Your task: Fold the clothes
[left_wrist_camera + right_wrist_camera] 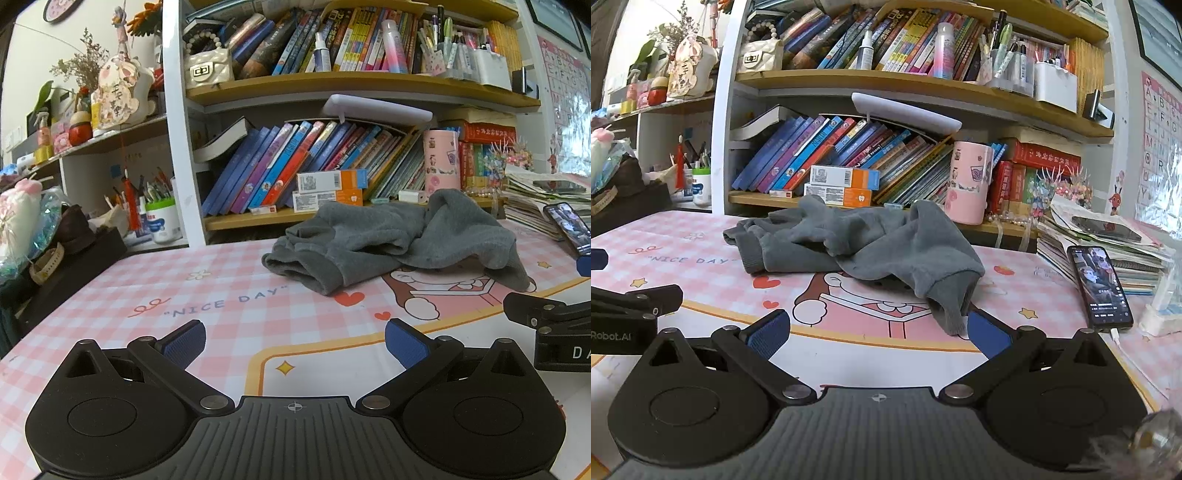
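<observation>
Beyond both wide-open tools – left tool (294, 345), right tool (879, 334) – grey garment (864, 240) lies crumpled.

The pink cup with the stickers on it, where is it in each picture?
Left wrist view: the pink cup stands on the lower shelf, right of centre, just behind the grey garment.
Right wrist view: the pink cup is also right of centre, behind the garment's right end.
Shared landmark: the white lamp bar hangs up and left of it in both.
</observation>
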